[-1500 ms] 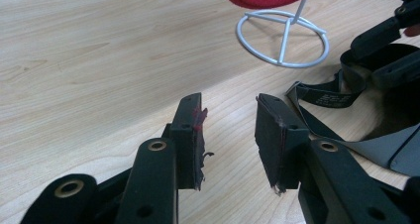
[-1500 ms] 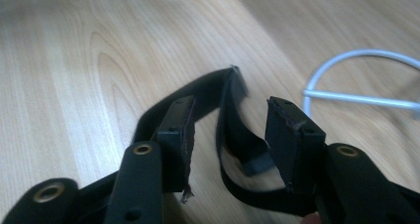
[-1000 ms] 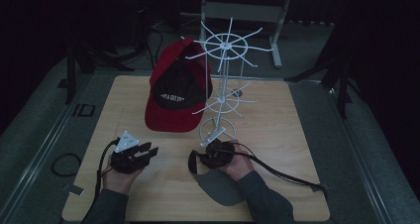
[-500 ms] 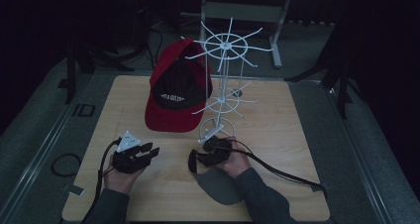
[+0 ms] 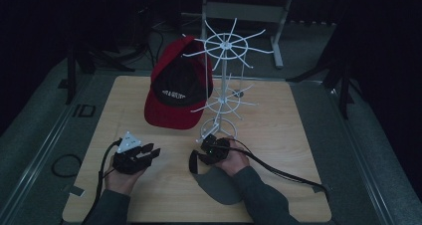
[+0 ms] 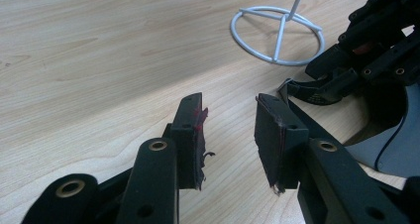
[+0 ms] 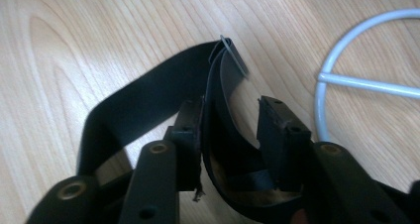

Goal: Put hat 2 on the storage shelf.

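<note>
**Cap strap not yet clamped**

High view: lying flat at the table's near edge, under the right gripper, just beside the rack base.

Left gripper view: left gripper apart, empty.

Right gripper view: strap between jaws just closing, touching one pad only. Likely to slip out on lifting, or snag the rack.

- Left gripper: black frame, grey three-cornered plate on top, black cable trailing from it.
- Right gripper: black body, long black cable trailing from it.
- Fingers: flat black pads with frayed edges, red smears, brass-ringed holes in the arms.
- Dark grey sleeves.
</note>
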Motion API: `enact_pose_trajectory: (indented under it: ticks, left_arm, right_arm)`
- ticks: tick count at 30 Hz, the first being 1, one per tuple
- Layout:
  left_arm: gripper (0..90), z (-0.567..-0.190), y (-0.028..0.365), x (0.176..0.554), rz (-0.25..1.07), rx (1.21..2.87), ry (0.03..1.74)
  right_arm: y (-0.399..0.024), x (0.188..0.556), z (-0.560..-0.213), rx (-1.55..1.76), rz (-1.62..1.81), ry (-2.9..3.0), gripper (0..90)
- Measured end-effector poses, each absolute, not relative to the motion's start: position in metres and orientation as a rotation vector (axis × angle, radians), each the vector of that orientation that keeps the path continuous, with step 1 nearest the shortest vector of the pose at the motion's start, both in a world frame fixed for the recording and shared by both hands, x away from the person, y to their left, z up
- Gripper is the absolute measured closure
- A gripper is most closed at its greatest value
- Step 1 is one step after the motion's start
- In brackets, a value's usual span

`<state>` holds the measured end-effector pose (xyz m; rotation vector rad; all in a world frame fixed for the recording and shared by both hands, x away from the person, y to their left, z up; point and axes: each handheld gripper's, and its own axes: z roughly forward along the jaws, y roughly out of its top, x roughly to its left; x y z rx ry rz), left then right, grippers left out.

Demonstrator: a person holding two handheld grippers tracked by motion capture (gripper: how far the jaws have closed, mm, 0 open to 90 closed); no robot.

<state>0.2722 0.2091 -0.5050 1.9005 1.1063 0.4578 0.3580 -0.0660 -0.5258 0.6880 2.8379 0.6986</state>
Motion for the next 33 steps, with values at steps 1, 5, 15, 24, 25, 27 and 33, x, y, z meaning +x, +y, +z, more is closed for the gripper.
enact_pose_trajectory:
  ticks: [1,5,15,24,25,27,33]
  left_arm:
    - [64.3,-0.505,0.209,0.272,0.457,1.9,1.107]
    - [64.2,-0.505,0.21,0.272,0.459,1.902,1.107]
    - [64.6,-0.506,0.208,0.272,0.453,1.904,1.105]
    - [64.8,-0.506,0.209,0.273,0.457,1.902,1.107]
    - [64.8,-0.506,0.209,0.273,0.457,1.9,1.108]
    - [64.9,-0.506,0.209,0.274,0.459,1.899,1.11]
    - [64.8,-0.506,0.207,0.274,0.456,1.9,1.11]
  right_arm:
    - [-0.066,0.358,-0.526,0.685,0.694,2.839,65.1]
    - [-0.068,0.355,-0.524,0.693,0.687,2.825,75.2]
    - [-0.08,0.351,-0.523,0.737,0.667,2.814,88.7]
    - [-0.105,0.344,-0.519,0.815,0.748,2.737,88.9]
    - [-0.108,0.344,-0.519,0.806,0.76,2.724,88.9]
    - [-0.115,0.341,-0.516,0.852,0.772,2.701,88.9]
    - [-0.135,0.337,-0.506,0.847,0.809,2.598,89.0]
